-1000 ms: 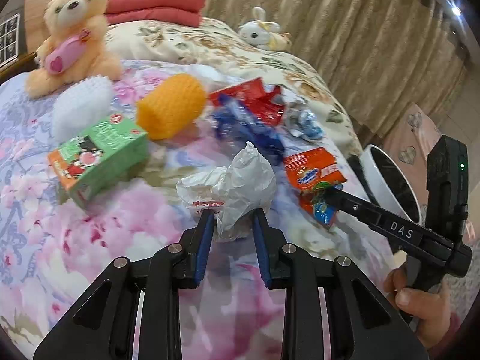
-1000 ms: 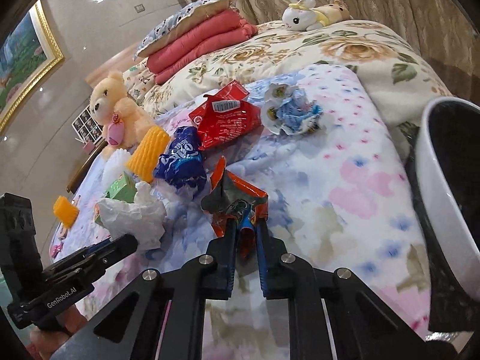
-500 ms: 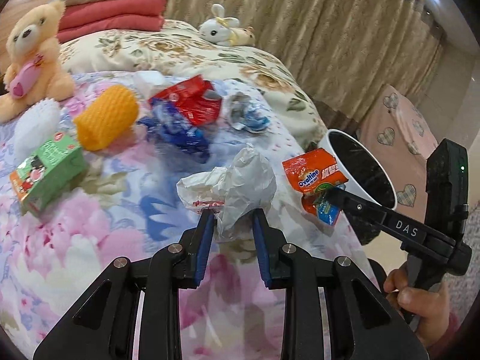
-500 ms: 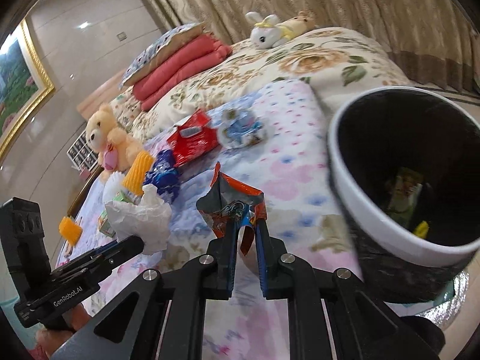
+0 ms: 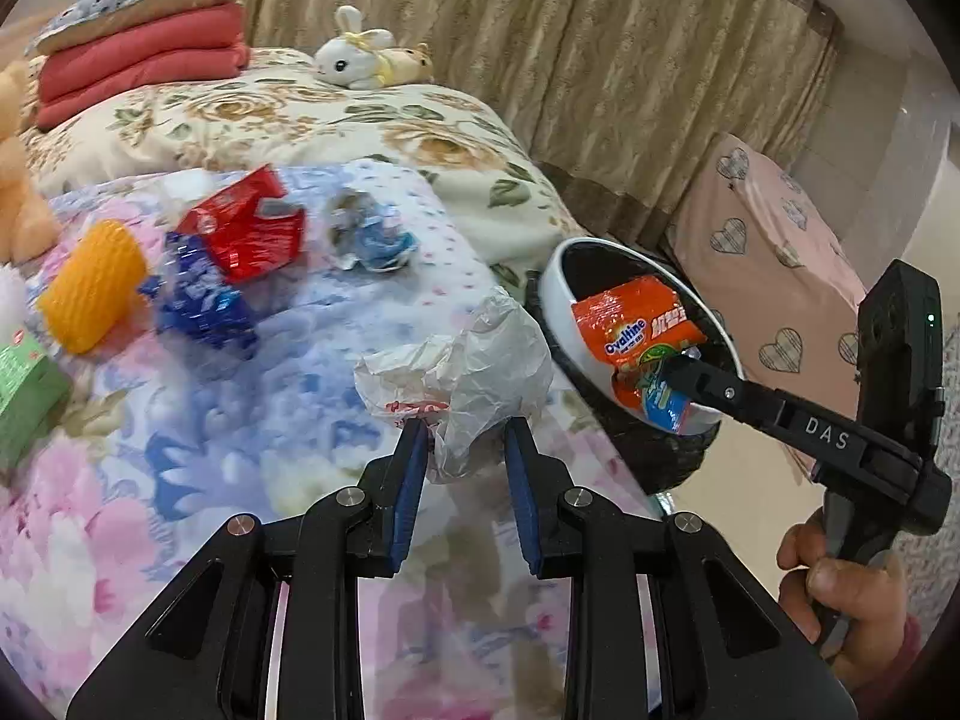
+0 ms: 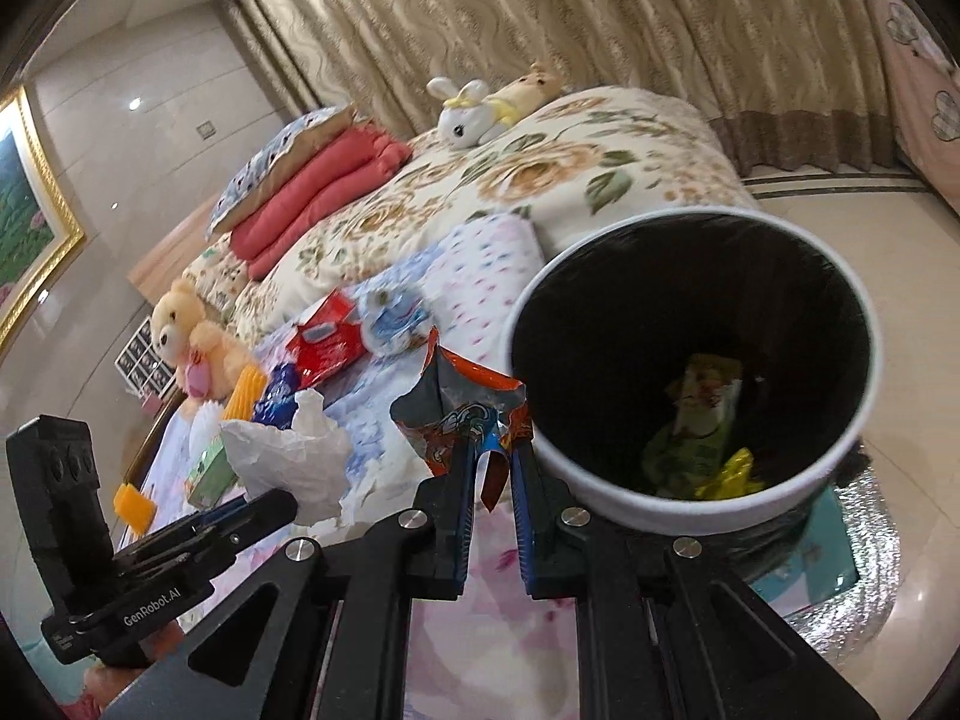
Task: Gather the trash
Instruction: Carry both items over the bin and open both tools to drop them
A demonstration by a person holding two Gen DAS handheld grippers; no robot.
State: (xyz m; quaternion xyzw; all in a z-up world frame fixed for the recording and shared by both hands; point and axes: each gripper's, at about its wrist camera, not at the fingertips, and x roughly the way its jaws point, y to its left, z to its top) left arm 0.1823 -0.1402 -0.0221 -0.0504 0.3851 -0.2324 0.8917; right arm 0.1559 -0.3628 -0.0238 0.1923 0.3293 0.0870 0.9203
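While the right gripper (image 6: 489,456) is clamping the orange Ovaltine wrapper (image 5: 636,330) and holding it right at the white rim of the trash bin (image 6: 708,510), the left gripper (image 5: 462,450) is pinching a crumpled white plastic bag (image 5: 480,372) above the floral bedspread (image 5: 180,480). Trash inside the bin is showing green and yellow. Lying farther back on the bed: red wrapper (image 5: 246,234), blue wrapper (image 5: 201,300), crumpled blue-white wrapper (image 5: 372,234), orange foam net (image 5: 93,285), green carton (image 5: 24,384). White plush rabbit (image 5: 354,60) is sitting by the curtain (image 5: 600,60).
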